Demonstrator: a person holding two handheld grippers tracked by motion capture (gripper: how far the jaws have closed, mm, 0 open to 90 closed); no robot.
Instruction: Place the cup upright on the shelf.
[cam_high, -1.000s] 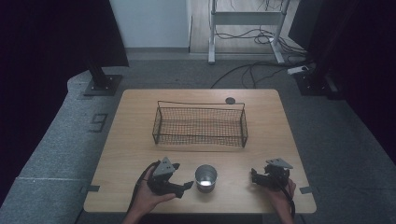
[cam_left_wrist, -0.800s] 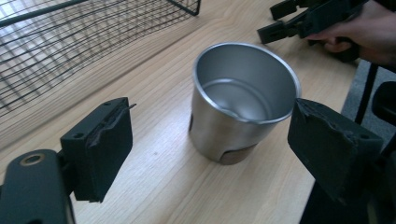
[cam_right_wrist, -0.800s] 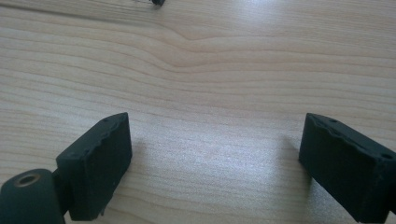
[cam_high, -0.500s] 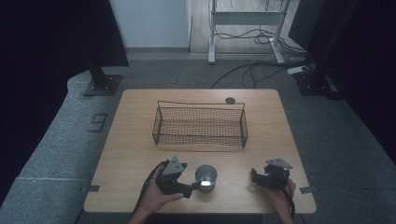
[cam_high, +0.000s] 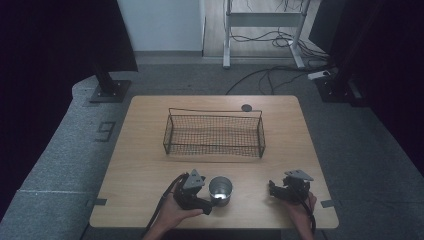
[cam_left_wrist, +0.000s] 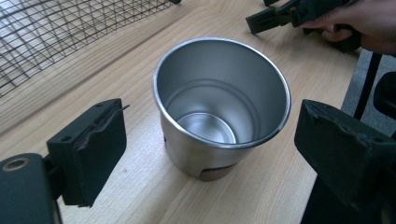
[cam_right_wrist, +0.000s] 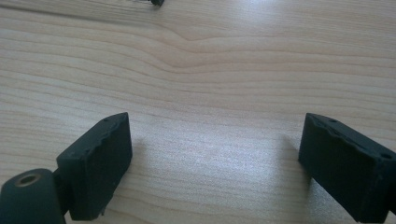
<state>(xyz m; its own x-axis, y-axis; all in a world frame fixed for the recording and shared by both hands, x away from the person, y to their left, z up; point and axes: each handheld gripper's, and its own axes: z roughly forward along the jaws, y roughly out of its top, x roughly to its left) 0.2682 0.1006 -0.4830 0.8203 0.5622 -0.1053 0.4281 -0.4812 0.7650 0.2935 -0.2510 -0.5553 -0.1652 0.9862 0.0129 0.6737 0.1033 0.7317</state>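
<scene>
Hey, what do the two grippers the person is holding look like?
Both the left gripper and the right gripper are black with two blocky, squared jaws. Each carries a grey three-cornered plate on top and trails a dark cable. No sleeves are visible.

on the wooden table (cam_high: 150, 165), a wire basket (cam_high: 214, 133) sits toward twelve o'clock. a metal cup (cam_high: 220, 190) stands near six, the left gripper (cam_high: 206, 204) just at its nine, the right gripper (cam_high: 274, 189) well apart at three.

A dark figure "9" (cam_high: 105, 131) is marked on the grey floor left of the table.
</scene>
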